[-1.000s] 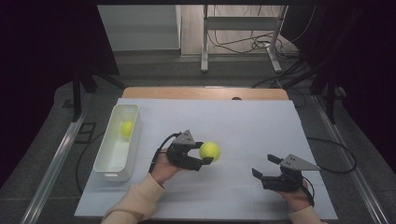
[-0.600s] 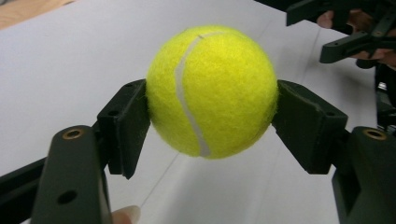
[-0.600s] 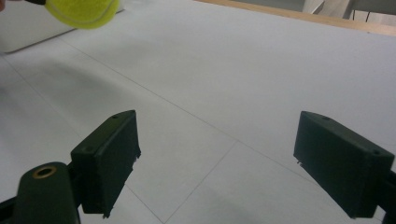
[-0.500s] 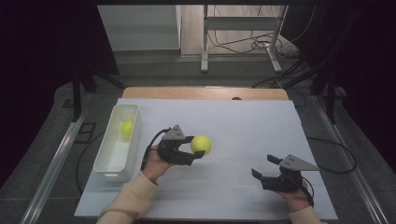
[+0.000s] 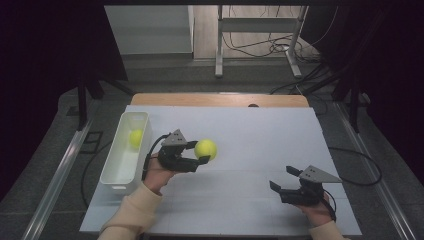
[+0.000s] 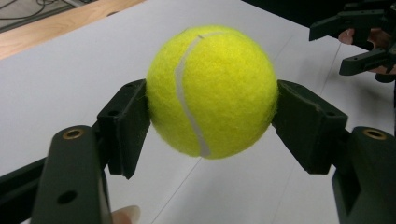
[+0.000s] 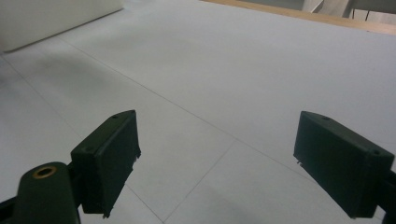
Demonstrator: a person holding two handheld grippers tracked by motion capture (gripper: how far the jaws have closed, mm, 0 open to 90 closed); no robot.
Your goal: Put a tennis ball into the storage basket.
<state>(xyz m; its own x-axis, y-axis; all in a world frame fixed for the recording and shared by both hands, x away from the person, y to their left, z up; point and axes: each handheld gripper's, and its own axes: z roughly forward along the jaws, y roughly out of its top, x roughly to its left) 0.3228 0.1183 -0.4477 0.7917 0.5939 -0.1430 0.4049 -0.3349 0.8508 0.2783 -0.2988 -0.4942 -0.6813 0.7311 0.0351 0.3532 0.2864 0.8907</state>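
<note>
My left gripper (image 5: 200, 156) is shut on a yellow tennis ball (image 5: 206, 149) and holds it just above the white table top (image 5: 260, 130), left of centre. In the left gripper view the ball (image 6: 212, 91) sits squeezed between both black pads (image 6: 128, 123). A second yellow tennis ball (image 5: 135, 137) lies inside the white bin (image 5: 111, 174) at the table's left side. My right gripper (image 5: 282, 181) rests low near the front right of the table, open, with nothing between its fingers (image 7: 108, 158).
The white bin stands lengthwise along the left edge of the table. A wooden strip (image 5: 220, 100) runs along the far edge. Metal stand legs and cables (image 5: 260, 45) lie on the floor beyond the table.
My left gripper has carried the tennis ball leftward, toward the white bin, and slightly up. The right gripper has stayed where it was.
</note>
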